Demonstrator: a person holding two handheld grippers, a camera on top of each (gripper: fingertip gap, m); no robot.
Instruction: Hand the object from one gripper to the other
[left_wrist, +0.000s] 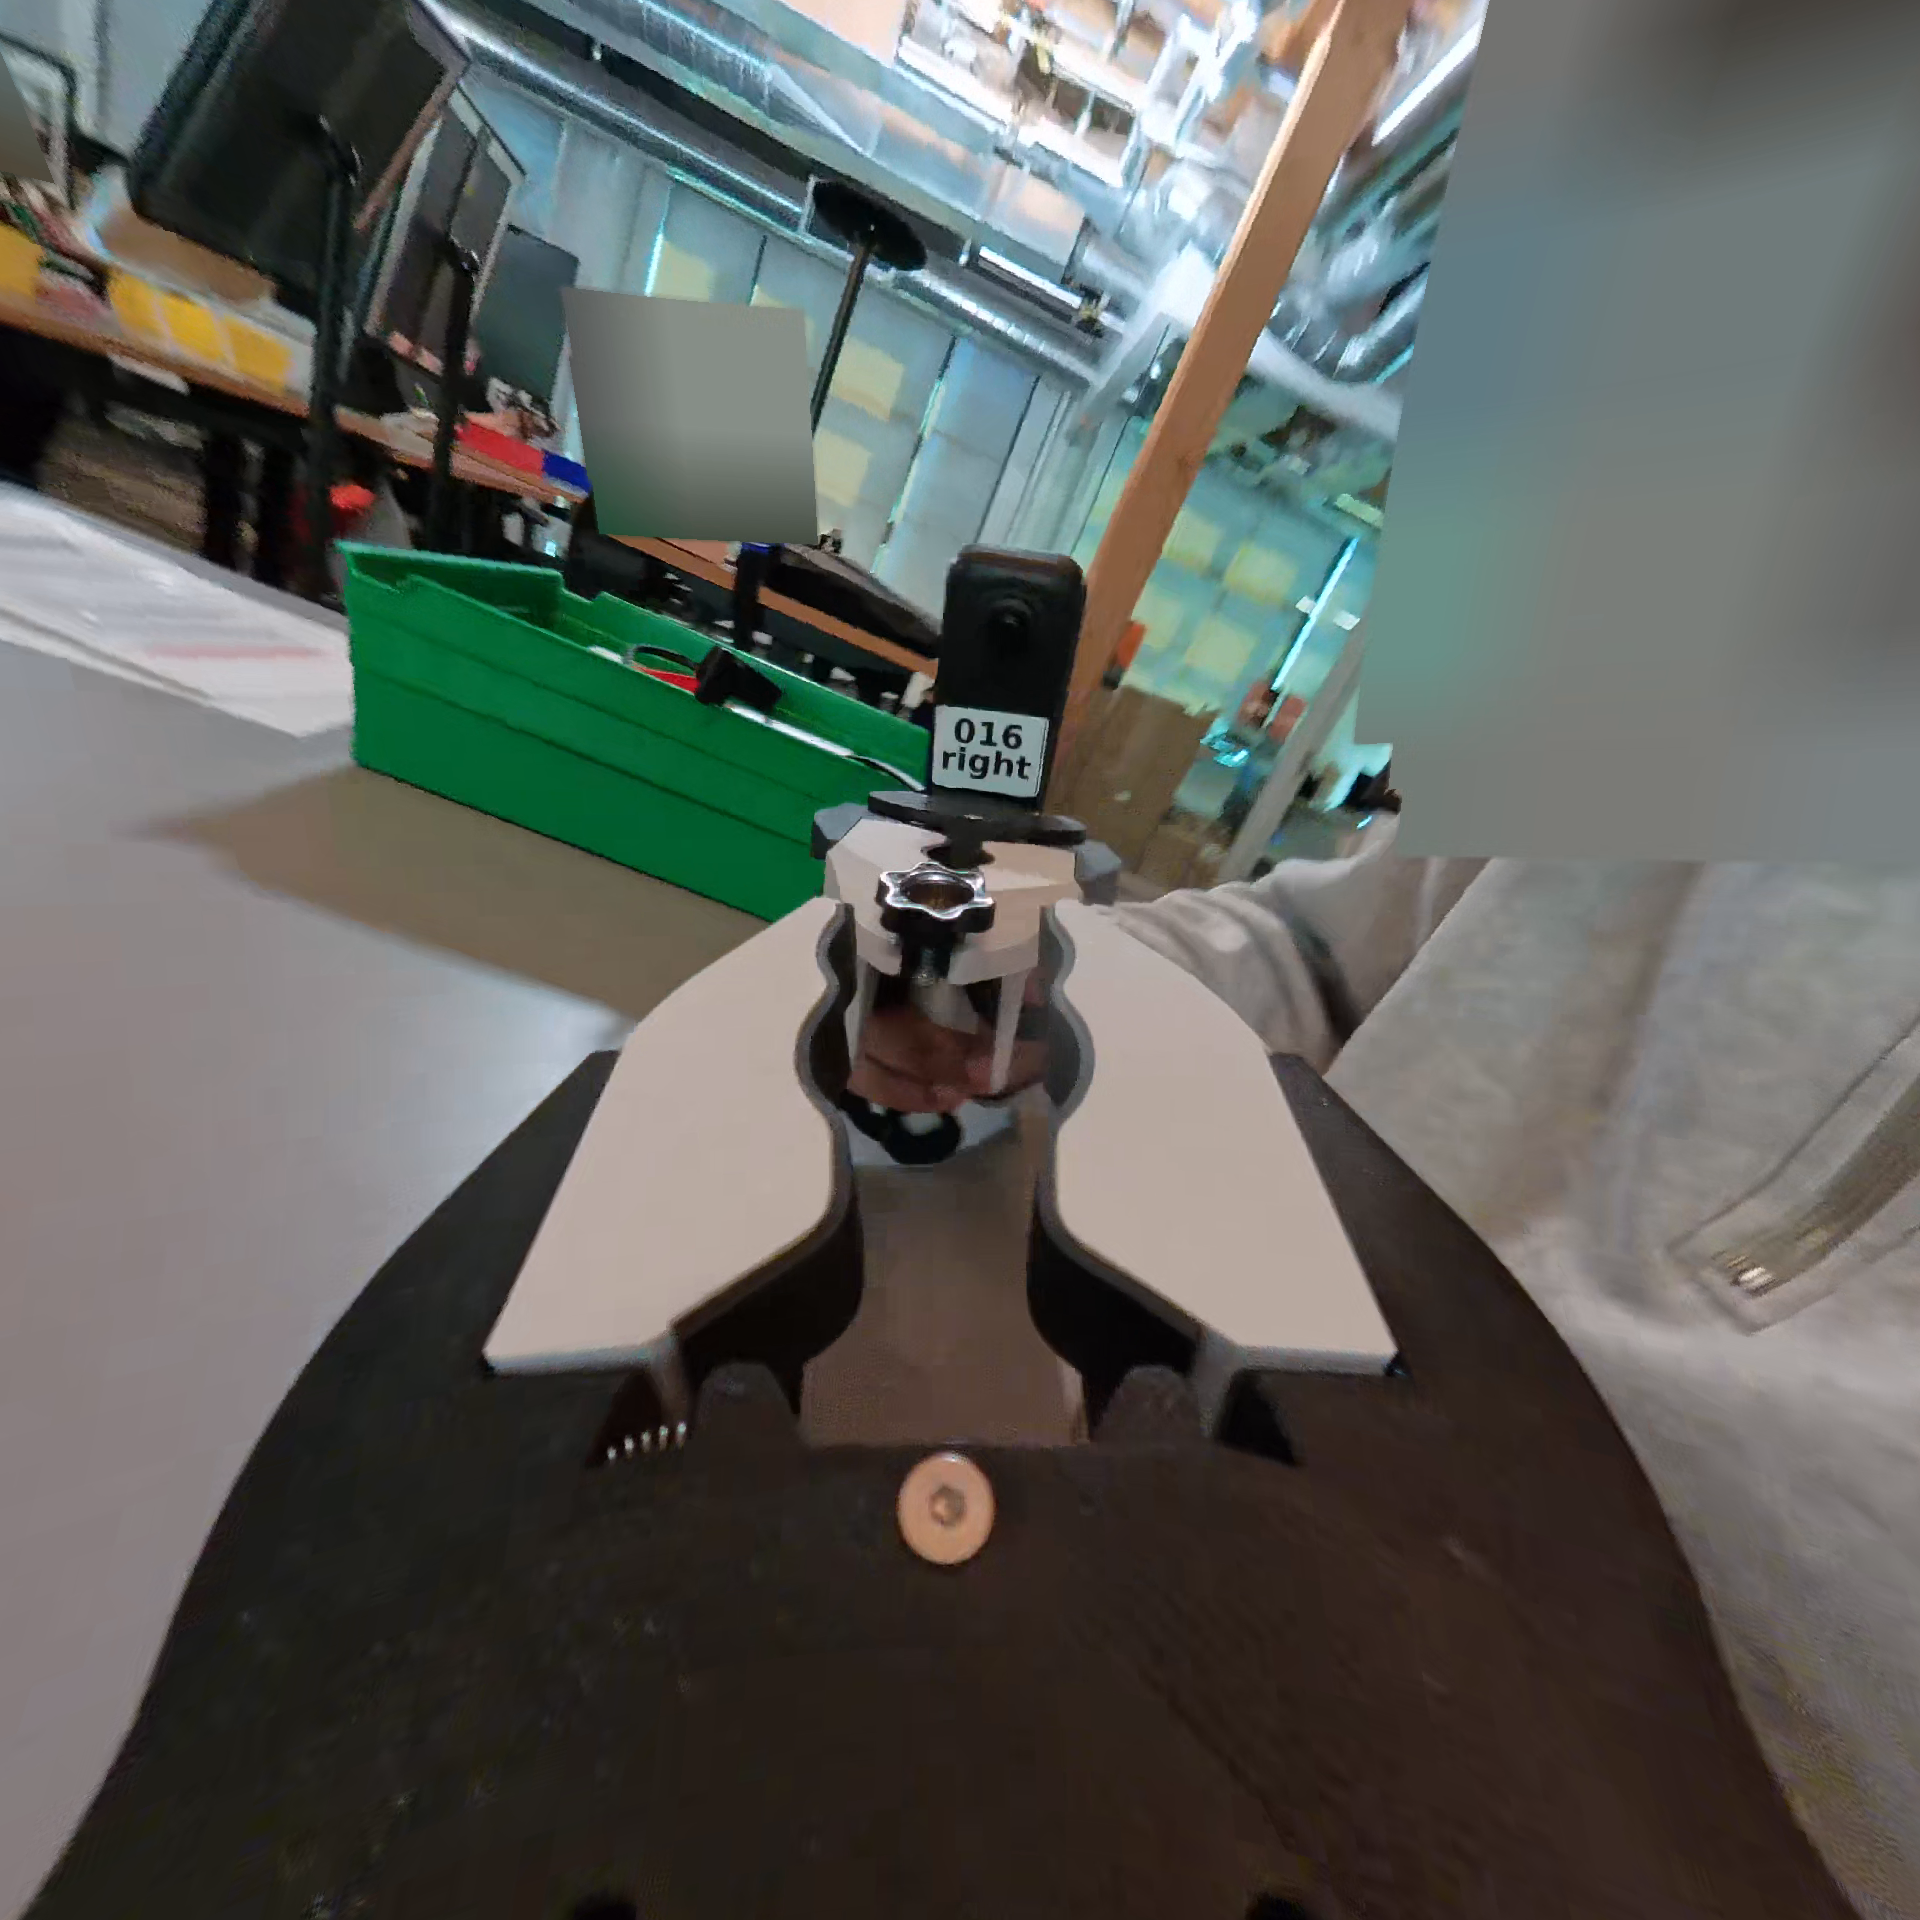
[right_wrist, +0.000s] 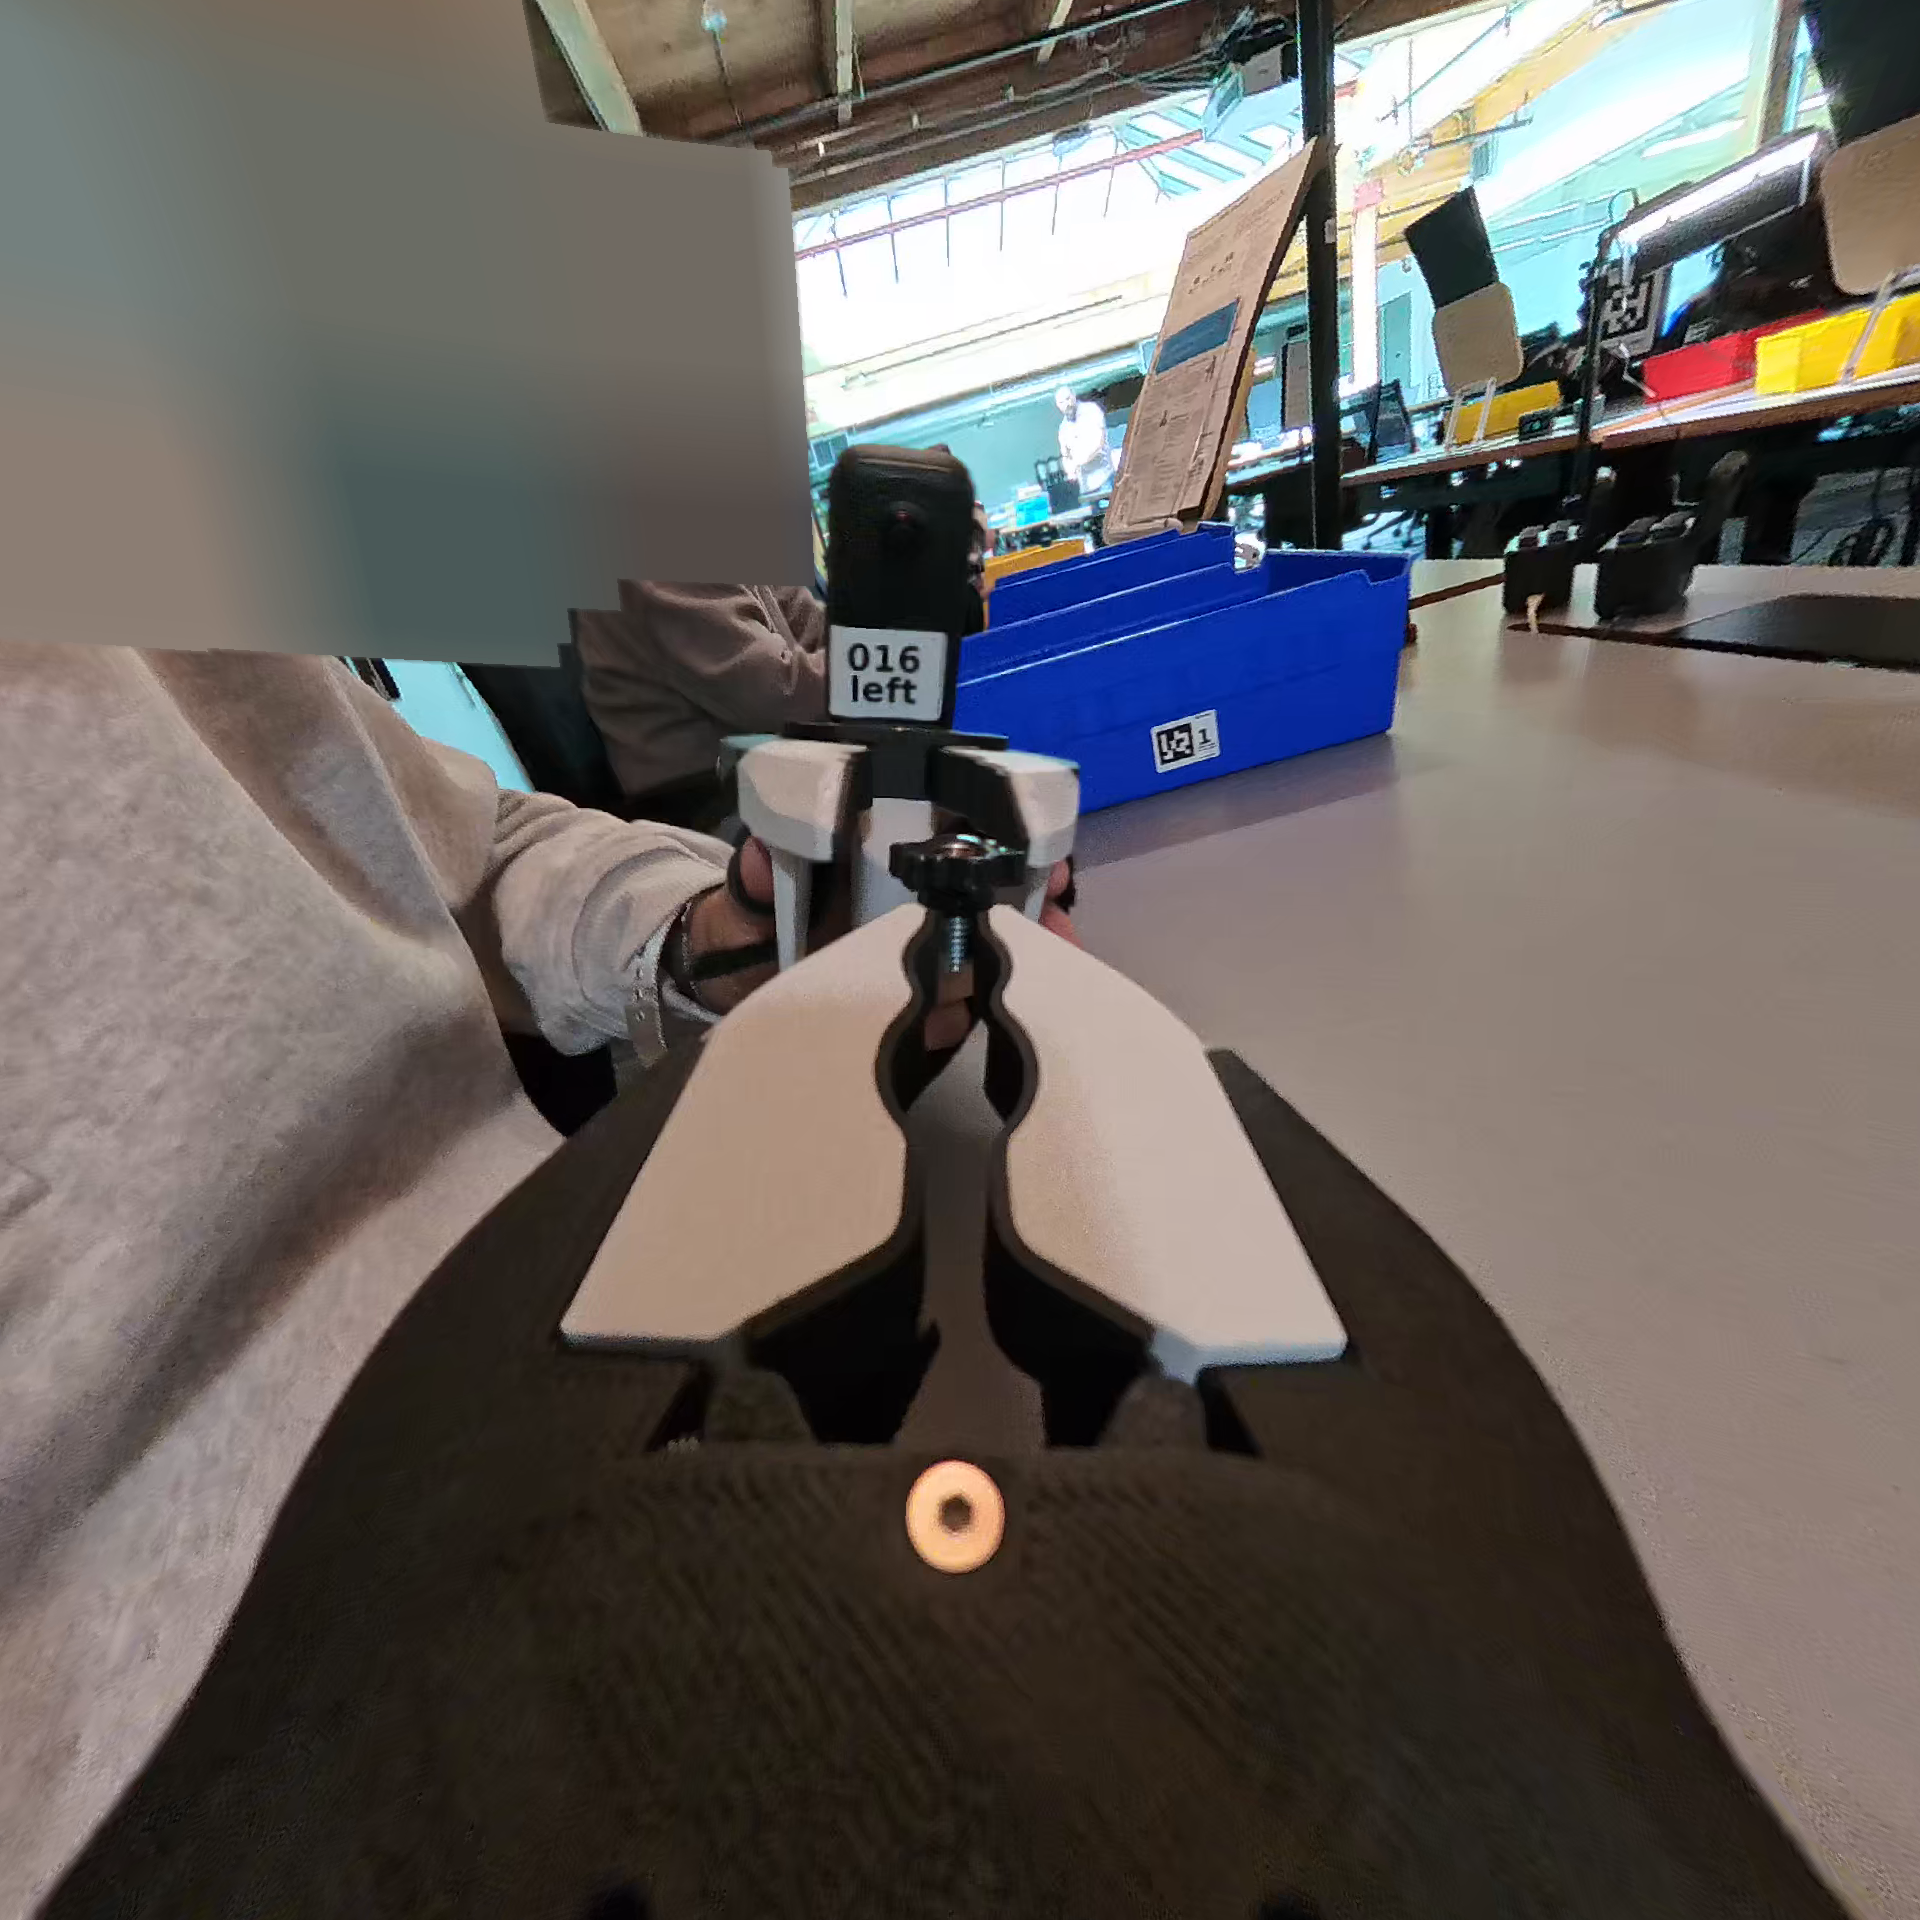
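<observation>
A bolt with a black star knob (right_wrist: 951, 862) and a threaded shaft (right_wrist: 956, 948) stands upright between the two grippers, which face each other tip to tip above the table. My right gripper (right_wrist: 954, 925) is shut on the threaded shaft just under the knob. In the left wrist view the knob (left_wrist: 935, 899) shows with a shiny metal centre. My left gripper (left_wrist: 940, 925) is open, with its white fingers (left_wrist: 727, 1122) on either side of the right gripper's tips and the knob. The left gripper (right_wrist: 914, 831) also shows head-on in the right wrist view, with its jaws apart.
A green bin (left_wrist: 582, 717) stands on the grey table (left_wrist: 208, 1039) behind the grippers. A blue bin (right_wrist: 1195, 665) stands on the table (right_wrist: 1558, 935) on the other side, with a cardboard sheet (right_wrist: 1205, 343) behind it. The person's grey sweatshirt (left_wrist: 1610, 1143) is close by.
</observation>
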